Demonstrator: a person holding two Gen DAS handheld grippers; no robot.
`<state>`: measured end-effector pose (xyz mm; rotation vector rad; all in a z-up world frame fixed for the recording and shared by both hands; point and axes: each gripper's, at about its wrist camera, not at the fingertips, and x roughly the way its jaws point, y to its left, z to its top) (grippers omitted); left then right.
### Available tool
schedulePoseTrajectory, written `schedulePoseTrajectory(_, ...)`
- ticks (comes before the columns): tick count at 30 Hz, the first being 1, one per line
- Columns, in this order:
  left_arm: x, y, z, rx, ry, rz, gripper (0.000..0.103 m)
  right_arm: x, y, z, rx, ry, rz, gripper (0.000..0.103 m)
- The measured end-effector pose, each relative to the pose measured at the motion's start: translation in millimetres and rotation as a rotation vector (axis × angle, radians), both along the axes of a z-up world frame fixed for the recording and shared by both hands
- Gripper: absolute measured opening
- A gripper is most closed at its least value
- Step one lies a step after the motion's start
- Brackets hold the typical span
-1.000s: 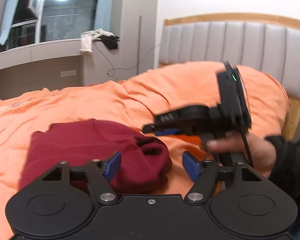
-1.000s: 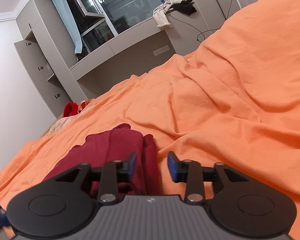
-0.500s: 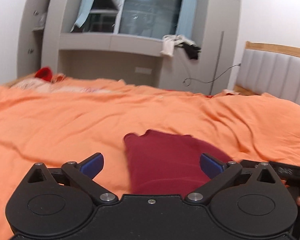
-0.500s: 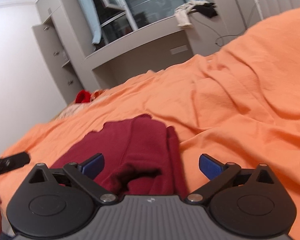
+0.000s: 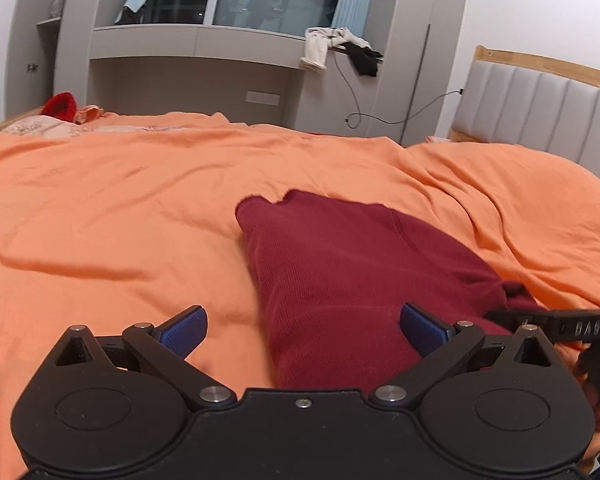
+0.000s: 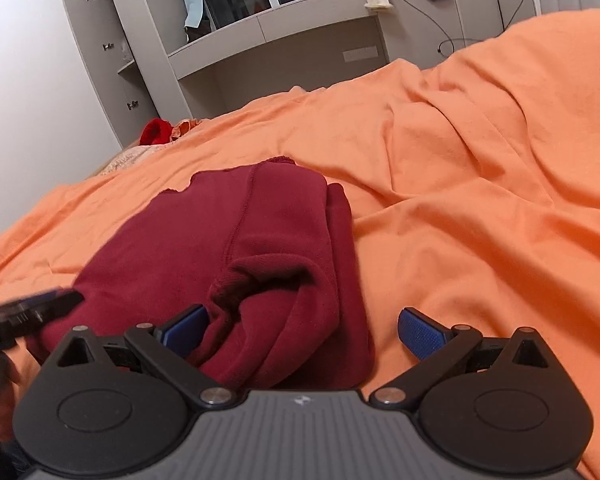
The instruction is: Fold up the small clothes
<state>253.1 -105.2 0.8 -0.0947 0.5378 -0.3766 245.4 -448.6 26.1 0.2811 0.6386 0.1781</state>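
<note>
While the dark red garment (image 5: 352,276) lies folded on the orange bedspread (image 5: 112,216), toward the near edge of the bed and well short of its far edge, both sets of tongs stand spread as wide as they go and grip nothing. The left gripper (image 5: 303,327) has just been opening; its blue pads (image 5: 184,330) hang above the cloth, one over bare bedspread, the other over the near end of the garment, and whether that pad brushes the knit cannot be told. The right gripper (image 6: 303,330) has likewise just been opening, and a rolled cuff or sleeve opening of the garment (image 6: 236,248) sits between its fingers; the left-hand pad (image 6: 186,328) looks to lie against the fabric, though no squeeze shows. In the left wrist view the right gripper's finger (image 5: 556,322) pokes in from the right edge, with the hand behind it dark and cut off. In the right wrist view the left gripper (image 6: 24,312) is a blurred black shape at the left edge. The near end of the garment is hidden under each gripper body. Far back, a bright red item (image 5: 60,106) rests at the far corner of the bed, too small to identify, and pale and black clothes (image 5: 340,46) hang over a grey ledge below the window. A padded headboard (image 5: 540,116) is cut off at the right.
</note>
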Motion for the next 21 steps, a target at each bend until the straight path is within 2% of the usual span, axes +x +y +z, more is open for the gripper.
schedulePoseTrajectory(5, 0, 9, -17, -0.078, 0.003, 0.002, 0.103, -1, -13, 10, 0.057, -0.051, -0.032, 0.103)
schedulePoseTrajectory(12, -6, 4, -17, -0.054, -0.031, 0.008, 0.102, 10, -11, 4, 0.096, -0.032, -0.059, 0.103)
schedulePoseTrajectory(21, -7, 5, -17, -0.056, -0.033, 0.01, 0.103, 15, -10, -11, 0.111, 0.039, -0.079, 0.103)
